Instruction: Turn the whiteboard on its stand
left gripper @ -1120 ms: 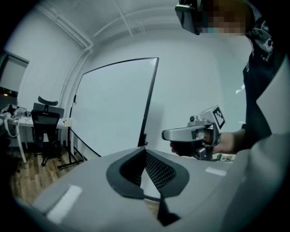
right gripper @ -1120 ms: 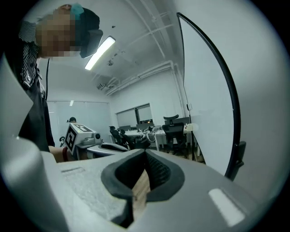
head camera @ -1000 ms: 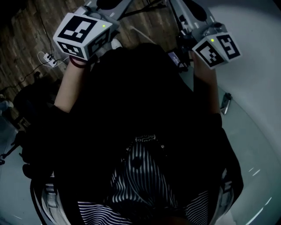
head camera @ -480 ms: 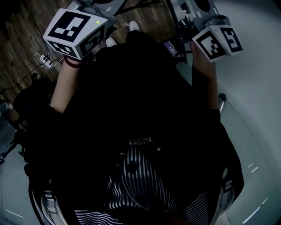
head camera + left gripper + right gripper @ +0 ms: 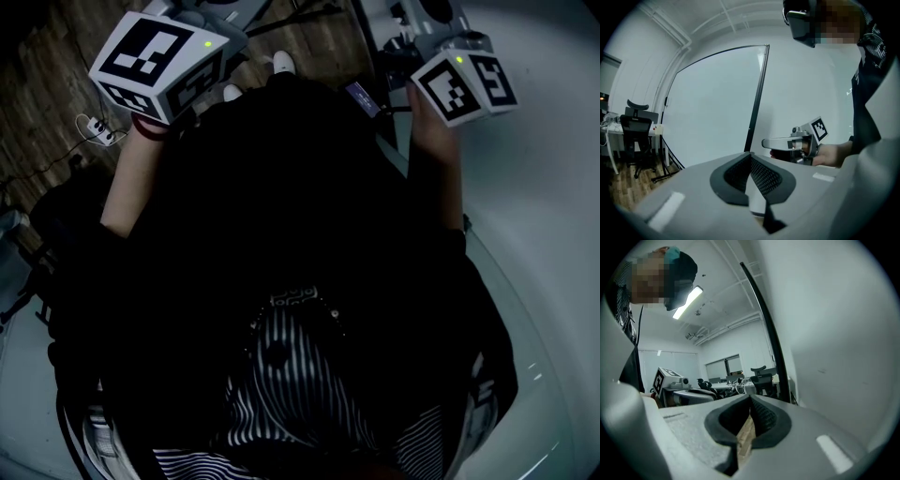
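Observation:
The whiteboard [image 5: 712, 108] is a large white panel with a thin black frame [image 5: 757, 93], standing upright ahead of me. In the right gripper view the whiteboard [image 5: 834, 333] fills the right side, close by. My left gripper [image 5: 750, 153] is shut with nothing between its pads, aimed at the board's edge without touching it. My right gripper [image 5: 750, 398] is also shut and empty; from the left gripper view the right gripper [image 5: 765, 142] is held level in front of the board's face. In the head view only the marker cubes [image 5: 159, 66] [image 5: 464, 84] show, raised on both sides of my dark-clothed body.
A black office chair [image 5: 635, 126] and a desk stand at the left on the wooden floor. A white power strip [image 5: 98, 127] with cables lies on the floor. More chairs [image 5: 759, 373] and desks stand beyond the board's edge. A ceiling light [image 5: 689, 301] hangs overhead.
Both marker cubes have shifted toward the top of the head view, the left one also outward to the left. Both grippers stay shut and empty.

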The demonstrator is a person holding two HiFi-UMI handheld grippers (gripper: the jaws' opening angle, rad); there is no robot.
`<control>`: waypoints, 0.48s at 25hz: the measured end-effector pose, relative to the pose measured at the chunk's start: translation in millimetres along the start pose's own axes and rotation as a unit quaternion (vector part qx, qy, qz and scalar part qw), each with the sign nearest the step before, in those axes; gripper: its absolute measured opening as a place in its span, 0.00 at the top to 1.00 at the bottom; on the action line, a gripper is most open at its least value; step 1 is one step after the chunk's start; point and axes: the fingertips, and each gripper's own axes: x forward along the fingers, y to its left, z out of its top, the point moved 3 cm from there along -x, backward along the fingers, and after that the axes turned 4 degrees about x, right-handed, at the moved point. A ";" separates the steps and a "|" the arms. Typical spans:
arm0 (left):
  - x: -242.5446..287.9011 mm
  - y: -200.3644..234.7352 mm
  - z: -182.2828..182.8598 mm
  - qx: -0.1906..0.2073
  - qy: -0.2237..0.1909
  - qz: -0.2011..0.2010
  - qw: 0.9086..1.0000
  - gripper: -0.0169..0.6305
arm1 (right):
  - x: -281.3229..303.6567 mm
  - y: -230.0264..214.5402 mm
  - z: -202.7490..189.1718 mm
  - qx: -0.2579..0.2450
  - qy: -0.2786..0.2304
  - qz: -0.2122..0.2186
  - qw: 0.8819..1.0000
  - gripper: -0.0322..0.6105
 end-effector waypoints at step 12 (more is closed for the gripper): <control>40.4 -37.2 19.1 0.003 -0.015 -0.019 1.000 0.97 | -40.3 -35.7 6.1 -0.030 0.005 -0.024 0.999 0.86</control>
